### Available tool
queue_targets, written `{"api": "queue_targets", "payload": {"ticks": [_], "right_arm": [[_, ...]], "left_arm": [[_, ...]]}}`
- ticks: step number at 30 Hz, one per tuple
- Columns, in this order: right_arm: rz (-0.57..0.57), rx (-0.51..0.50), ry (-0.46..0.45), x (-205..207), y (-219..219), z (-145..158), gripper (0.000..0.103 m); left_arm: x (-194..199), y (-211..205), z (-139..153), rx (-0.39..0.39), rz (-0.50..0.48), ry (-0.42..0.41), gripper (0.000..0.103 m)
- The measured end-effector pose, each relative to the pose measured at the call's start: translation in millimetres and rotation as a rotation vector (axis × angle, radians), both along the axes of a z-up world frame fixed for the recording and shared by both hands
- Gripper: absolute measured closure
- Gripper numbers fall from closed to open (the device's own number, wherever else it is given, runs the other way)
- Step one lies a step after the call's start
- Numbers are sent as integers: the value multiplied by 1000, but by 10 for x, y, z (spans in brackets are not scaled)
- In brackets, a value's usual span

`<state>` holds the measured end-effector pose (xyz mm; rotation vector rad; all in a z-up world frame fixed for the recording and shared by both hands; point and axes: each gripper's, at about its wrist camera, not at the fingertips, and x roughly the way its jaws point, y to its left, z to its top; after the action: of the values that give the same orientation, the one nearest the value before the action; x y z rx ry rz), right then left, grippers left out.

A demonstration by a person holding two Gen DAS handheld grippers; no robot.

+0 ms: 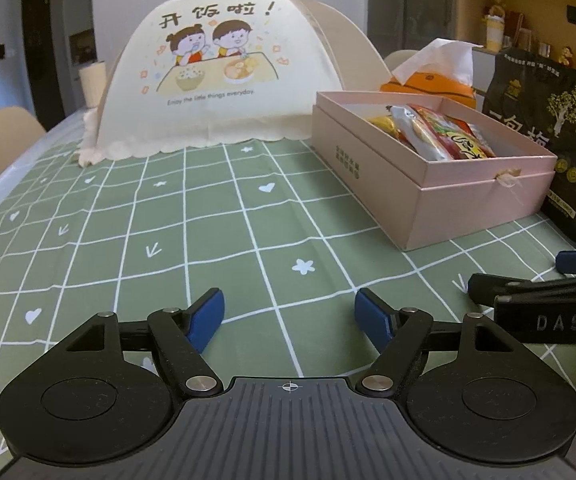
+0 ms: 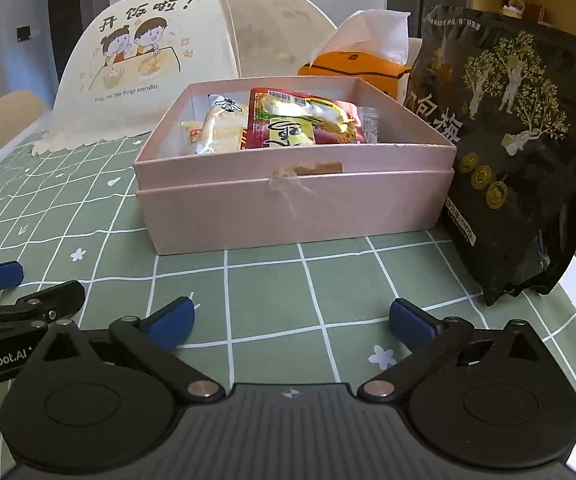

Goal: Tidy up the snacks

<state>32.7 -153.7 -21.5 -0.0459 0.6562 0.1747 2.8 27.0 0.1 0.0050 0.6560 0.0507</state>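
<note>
Leftmost, a beige chair (image 1: 2,136) at the table edge, then a cream food cover (image 1: 216,76) printed with two cartoon children, standing on the green checked tablecloth (image 1: 192,224). Nearer the camera, left gripper (image 1: 289,314) low over the cloth, blue pads (image 1: 208,316) spread wide, nothing between them. Ahead and to the right of it, well apart, pink box (image 1: 419,196) open on the cloth, lid nested under the base. Inside, seen from the right wrist: a pale wrapped snack (image 2: 216,128) at the left, a red packet (image 2: 299,122) across the middle, a small clear-wrapped piece (image 2: 367,124) at the right wall. Behind the box, orange tissue box (image 2: 363,66) with a white tissue sticking up. Right gripper (image 2: 291,318) just in front of the box's near wall, fingers wide apart and empty, left gripper's blue tip beside it at the left edge. Farthest right, black plum bag (image 2: 515,140) upright, leaning just beside the box's right side, ahead and right of the right gripper, not touched by either.
</note>
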Motion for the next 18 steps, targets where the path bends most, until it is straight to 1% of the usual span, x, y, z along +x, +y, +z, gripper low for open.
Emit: {"api": "queue_targets", "payload": {"ticks": [6, 18], "right_arm": [[0, 2, 1, 17, 2, 12, 0], [-1, 2, 1, 13, 2, 9, 0]], "left_arm": [[32, -8, -3, -2, -1, 4, 20], [35, -7, -5, -3, 0, 5, 20]]}}
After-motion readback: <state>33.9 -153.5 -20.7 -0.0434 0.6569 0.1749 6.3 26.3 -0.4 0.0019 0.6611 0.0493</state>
